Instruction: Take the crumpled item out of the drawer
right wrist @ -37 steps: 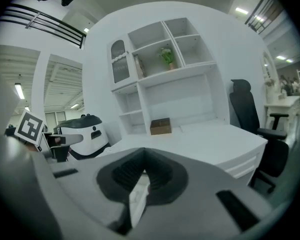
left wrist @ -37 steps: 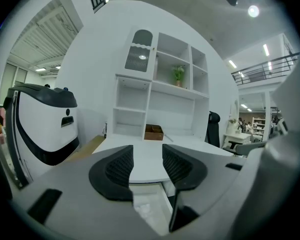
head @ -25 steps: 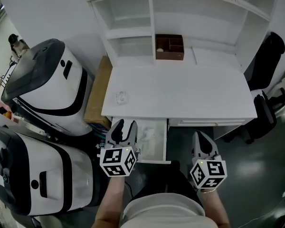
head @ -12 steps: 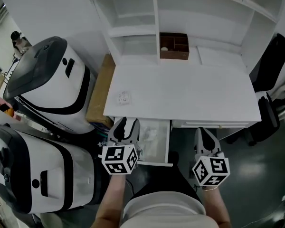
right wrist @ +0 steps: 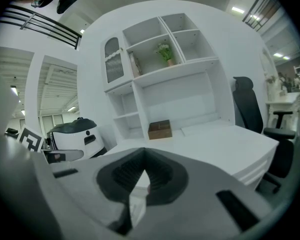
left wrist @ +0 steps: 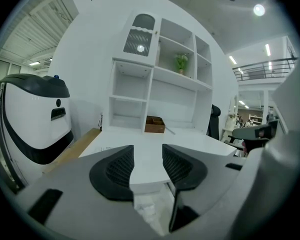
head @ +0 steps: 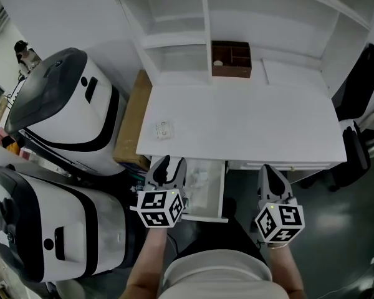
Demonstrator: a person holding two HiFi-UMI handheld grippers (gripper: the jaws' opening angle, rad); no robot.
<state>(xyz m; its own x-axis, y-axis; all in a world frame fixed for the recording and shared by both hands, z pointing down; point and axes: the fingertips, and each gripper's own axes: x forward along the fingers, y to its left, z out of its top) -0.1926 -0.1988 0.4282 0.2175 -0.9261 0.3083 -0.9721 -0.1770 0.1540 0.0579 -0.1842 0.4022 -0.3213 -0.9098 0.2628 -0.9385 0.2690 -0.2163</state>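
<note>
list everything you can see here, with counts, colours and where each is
desk: 1, white, centre, with shelves behind
drawer: 1, white, pulled open under the desk's front left
crumpled item: 1, white, inside the drawer
organiser box: 1, brown, back of the desk
small packet: 1, whitish, desk's left edge
machines: 2, white and black, left of the desk
board: 1, tan, between desk and machines
office chair: 1, black, right of the desk
plant: 1, green, upper shelf
left gripper: 1, grey, jaws apart, over the drawer
right gripper: 1, grey, jaws together, empty, right of the drawer
</note>
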